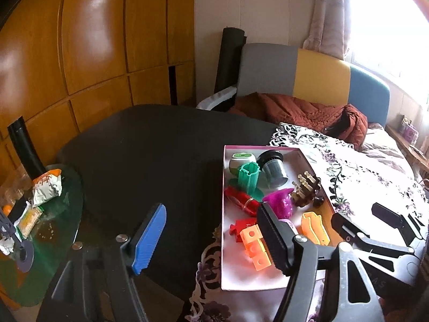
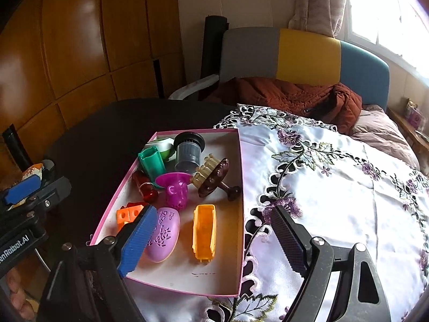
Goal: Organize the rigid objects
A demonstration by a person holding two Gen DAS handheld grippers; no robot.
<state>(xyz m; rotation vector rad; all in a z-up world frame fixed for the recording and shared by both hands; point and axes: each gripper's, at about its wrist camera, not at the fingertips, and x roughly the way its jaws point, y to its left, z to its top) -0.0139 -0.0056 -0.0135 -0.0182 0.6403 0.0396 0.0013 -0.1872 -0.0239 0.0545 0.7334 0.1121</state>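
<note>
On the embroidered white floral tablecloth (image 2: 335,187) sits one shallow pink-rimmed cardboard box (image 2: 242,187), part of it over the dark table (image 1: 150,145), and all the rigid pieces lie inside it. Counted from the right wrist view: one green fluted plastic mould (image 2: 151,162), one white-and-green rounded case (image 2: 165,143), one dark ribbed cylindrical filter (image 2: 189,150), one brown wooden comb-like massager with pale pegs (image 2: 214,175), one magenta perforated funnel cup (image 2: 174,186), one red translucent tube (image 2: 144,186), one orange holed block cluster (image 2: 128,213), one red plastic piece (image 1: 241,226) touching it, one lilac oval soap-shaped case (image 2: 163,234) and one yellow-orange bus-shaped mould (image 2: 205,232). That makes ten pieces. Both claws hang over the near end of the box. Left gripper (image 1: 211,241) has its two jaws wide apart with nothing between them, the dark jaw above the orange blocks. Right gripper (image 2: 214,241) also stands wide apart; the bus mould and lilac case lie below the gap, untouched by the pads. One chair (image 2: 295,53) in grey, yellow and blue stands behind.
</note>
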